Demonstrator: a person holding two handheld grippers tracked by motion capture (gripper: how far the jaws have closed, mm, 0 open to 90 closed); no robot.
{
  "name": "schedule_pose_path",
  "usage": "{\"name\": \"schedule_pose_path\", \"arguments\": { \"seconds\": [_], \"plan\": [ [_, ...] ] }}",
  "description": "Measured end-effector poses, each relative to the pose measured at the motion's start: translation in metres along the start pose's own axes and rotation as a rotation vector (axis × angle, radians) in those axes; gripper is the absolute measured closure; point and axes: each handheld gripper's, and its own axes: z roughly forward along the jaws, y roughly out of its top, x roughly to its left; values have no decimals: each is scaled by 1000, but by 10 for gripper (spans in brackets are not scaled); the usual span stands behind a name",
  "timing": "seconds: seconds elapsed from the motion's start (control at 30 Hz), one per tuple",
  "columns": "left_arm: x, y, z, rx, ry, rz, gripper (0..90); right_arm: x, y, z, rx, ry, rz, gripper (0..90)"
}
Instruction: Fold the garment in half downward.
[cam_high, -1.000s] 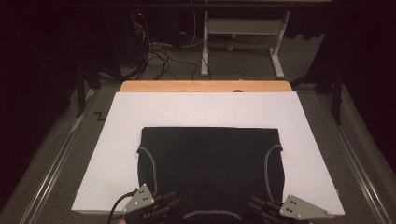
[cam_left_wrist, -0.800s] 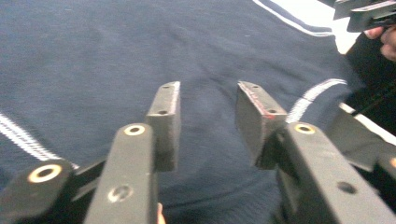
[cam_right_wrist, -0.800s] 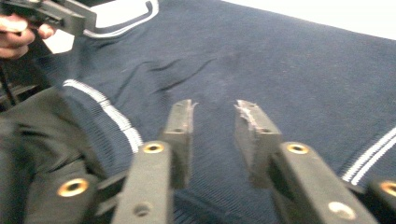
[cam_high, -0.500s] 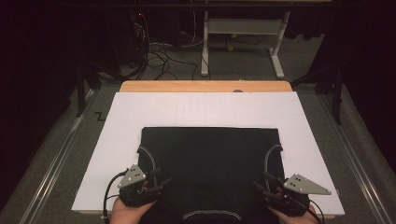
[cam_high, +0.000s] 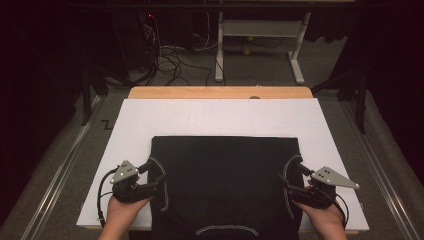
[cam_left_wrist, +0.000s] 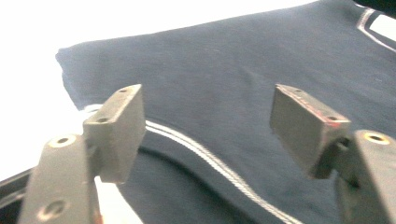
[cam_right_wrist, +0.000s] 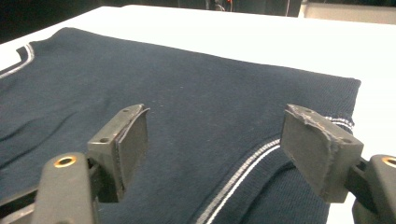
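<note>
Garment (cam_high: 225, 185): dark navy w/ white-trimmed armholes, lies flat on near half of white tabletop (cam_high: 220, 117), near edge reaching tabletop's near rim.
Left tool (cam_high: 156, 172): at garment's left armhole, jaws apart & just been opening, nothing clamped; trim seam lies beneath the gap.
Right tool (cam_high: 291, 176): at right armhole, jaws likewise just been opening, wide, no cloth pinched.
Hands: both at near edge.

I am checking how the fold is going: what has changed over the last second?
Both grippers moved apart, from the garment's near edge out and up to its sides: the left gripper to the left armhole, the right gripper to the right one. Their jaws have just been opening and now stand open above the dark garment, gripping nothing. The garment lies flat as before on the white board.
</note>
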Motion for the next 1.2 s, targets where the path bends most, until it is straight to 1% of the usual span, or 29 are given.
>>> {"name": "schedule_pose_path", "arguments": {
  "seconds": [0.1, 0.13, 0.23, 0.3, 0.33, 0.4, 0.43, 0.53, 0.67, 0.73, 0.77, 0.8, 0.87, 0.93, 1.0, 1.1, 1.2],
  "plan": [
    [10, 3, 1, -19, -2, -9, 176, -6, 1, 6, 4, -11, 14, 181],
    [13, 3, 1, -24, -7, -5, 153, -8, 2, 7, 3, -17, 20, 163],
    [19, 6, 1, -30, -8, -2, 90, -11, 5, 10, -1, -24, 25, 130],
    [23, 8, 1, -28, -12, -12, 32, -11, 6, 12, 0, -30, 32, 75],
    [24, 9, 2, -20, -8, -13, 0, -11, 6, 13, -1, -29, 31, 46],
    [26, 10, 4, -8, 23, 0, 0, -9, 7, 14, -1, -22, 19, 3],
    [27, 11, 4, -9, 24, 0, 0, -6, 8, 15, -2, -18, 3, 2],
    [31, 13, 6, -8, 15, -12, 0, 0, 11, 16, -6, -8, -26, 2],
    [36, 16, 4, -27, 12, -28, 0, 9, 16, 20, -19, 2, -48, 2],
    [37, 19, 2, -47, 10, -43, 0, 14, 19, 22, -11, 19, -44, 3],
    [37, 21, 1, -50, 11, -40, 0, 16, 21, 24, -13, 23, -44, 3],
    [37, 22, 0, -50, 13, -33, 0, 20, 22, 25, -20, 26, -55, 2],
    [38, 24, 0, -52, 5, -34, 0, 27, 25, 28, -25, 34, -67, 2],
    [40, 25, 1, -47, 7, -32, 0, 34, 27, 31, -33, 37, -85, 3],
    [42, 24, 1, -45, 6, -35, 0, 42, 29, 34, -37, 51, -92, 2],
    [46, 24, 0, -58, -9, -36, 0, 54, 32, 40, -41, 75, -105, 2],
    [50, 27, 0, -57, -17, -35, 0, 66, 34, 46, -44, 100, -111, 3]
  ]
}}
